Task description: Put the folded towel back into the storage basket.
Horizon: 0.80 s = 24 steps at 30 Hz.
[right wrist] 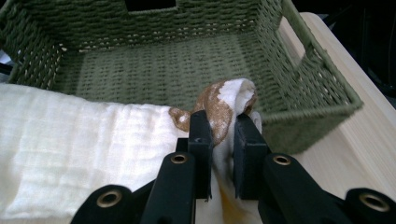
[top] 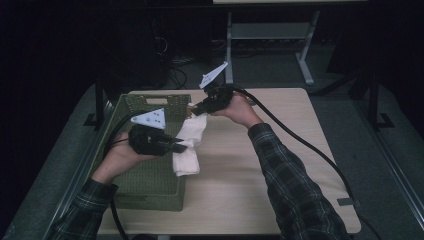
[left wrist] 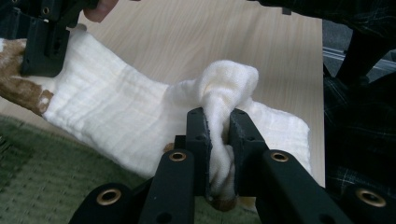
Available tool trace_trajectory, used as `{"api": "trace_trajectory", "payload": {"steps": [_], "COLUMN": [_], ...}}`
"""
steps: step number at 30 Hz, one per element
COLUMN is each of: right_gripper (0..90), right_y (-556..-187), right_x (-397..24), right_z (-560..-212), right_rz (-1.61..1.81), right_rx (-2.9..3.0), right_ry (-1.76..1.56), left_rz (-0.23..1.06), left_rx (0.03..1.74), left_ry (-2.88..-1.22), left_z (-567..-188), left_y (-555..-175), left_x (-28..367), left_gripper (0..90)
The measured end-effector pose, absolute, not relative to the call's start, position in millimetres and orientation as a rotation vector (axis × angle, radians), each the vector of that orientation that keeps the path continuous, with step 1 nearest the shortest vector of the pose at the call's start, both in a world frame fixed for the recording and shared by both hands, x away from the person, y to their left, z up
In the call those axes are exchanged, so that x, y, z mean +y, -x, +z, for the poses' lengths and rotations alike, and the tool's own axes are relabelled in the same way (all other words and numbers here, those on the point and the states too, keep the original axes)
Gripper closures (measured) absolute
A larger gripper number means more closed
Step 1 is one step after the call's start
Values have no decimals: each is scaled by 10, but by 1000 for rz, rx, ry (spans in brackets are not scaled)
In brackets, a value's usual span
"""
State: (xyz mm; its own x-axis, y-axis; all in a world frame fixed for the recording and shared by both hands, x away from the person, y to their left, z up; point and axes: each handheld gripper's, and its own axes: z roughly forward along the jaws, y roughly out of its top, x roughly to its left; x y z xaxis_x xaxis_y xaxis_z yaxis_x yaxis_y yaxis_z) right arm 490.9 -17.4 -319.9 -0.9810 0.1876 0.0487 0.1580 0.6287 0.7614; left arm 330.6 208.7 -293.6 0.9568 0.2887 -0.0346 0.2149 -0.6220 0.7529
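Note:
A cream cloth (top: 189, 145) with a brown-patterned end hangs stretched between my two grippers, over the right wall of a green woven basket (top: 150, 180). My left gripper (top: 184, 146) is shut on a bunched fold of the cloth (left wrist: 140, 116), which bulges above its jaws (left wrist: 219, 140). My right gripper (top: 195, 111) is shut on the cloth's brown-and-white end (right wrist: 219, 105) at the basket's far right corner. In the left gripper view the right gripper (left wrist: 42, 42) pinches that end at top left. The basket (right wrist: 154, 70) lies beyond the right gripper's (right wrist: 219, 144) jaws.
The basket sits on the left half of a light wooden table (top: 280, 165). Cables trail from both grippers across the table and off its edges. A table frame (top: 270, 35) and dark floor lie beyond the far edge.

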Motion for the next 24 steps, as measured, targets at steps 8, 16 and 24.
{"api": "trace_trajectory", "payload": {"steps": [8, 16, 24], "right_gripper": [795, 794, 794], "right_y": [-4949, -4948, -4933], "right_x": [131, 422, 622], "right_z": [-3208, -3300, -3428], "right_rz": [1326, 1302, 1283], "right_rx": [2805, 2833, 2855], "right_ry": [-256, -218, -190], "left_rz": [136, 131, 89], "left_rx": [398, 431, 440], "left_ry": [-2252, -2269, -2267], "left_z": [-2970, -3091, -3251], "left_y": [-3264, -3221, -3195], "left_x": [2401, 2636, 2730], "left_gripper": [793, 793, 791]}}
